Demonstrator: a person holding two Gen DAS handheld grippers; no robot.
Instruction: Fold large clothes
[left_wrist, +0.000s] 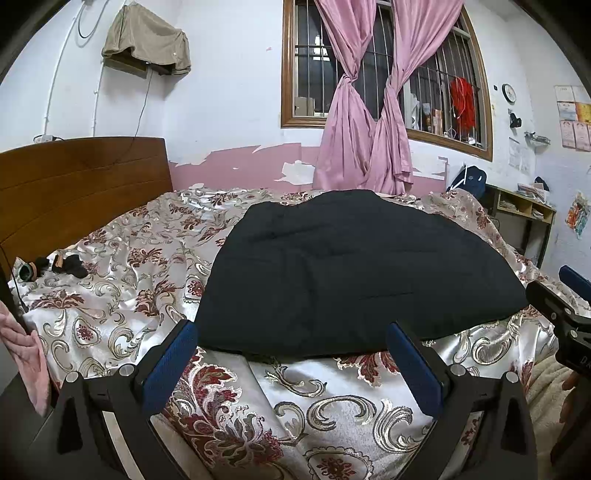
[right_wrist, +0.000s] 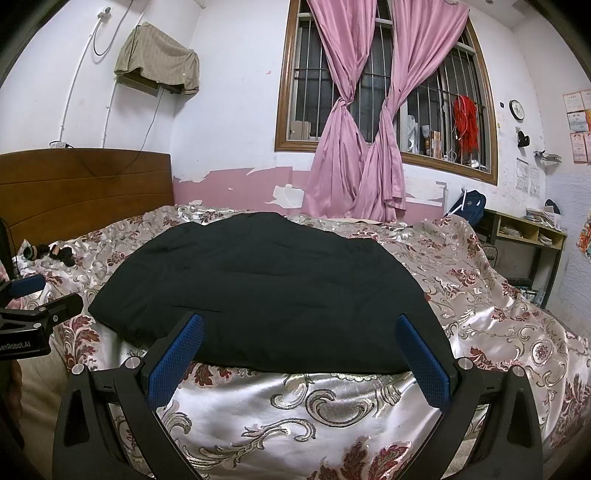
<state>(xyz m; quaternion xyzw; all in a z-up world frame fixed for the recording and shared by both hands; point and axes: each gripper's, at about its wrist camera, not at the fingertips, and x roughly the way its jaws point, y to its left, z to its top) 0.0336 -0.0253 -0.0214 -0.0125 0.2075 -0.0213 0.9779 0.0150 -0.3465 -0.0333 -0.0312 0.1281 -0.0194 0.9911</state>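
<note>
A large black garment (left_wrist: 354, 269) lies spread flat on the floral satin bedspread (left_wrist: 332, 406); it also shows in the right wrist view (right_wrist: 266, 291). My left gripper (left_wrist: 291, 339) is open and empty, its blue pads (left_wrist: 170, 365) just in front of the garment's near left edge. My right gripper (right_wrist: 299, 332) is open and empty, facing the garment's near right edge. Each gripper shows at the edge of the other's view: the right one (left_wrist: 565, 306) and the left one (right_wrist: 33, 306).
A wooden headboard (left_wrist: 74, 195) stands at the left. Small dark items (left_wrist: 55, 266) lie near it on the bed. Pink curtains (left_wrist: 365, 110) hang at a barred window behind. A shelf unit (left_wrist: 524, 210) stands at the far right. A pink cloth (left_wrist: 26, 362) hangs at the left edge.
</note>
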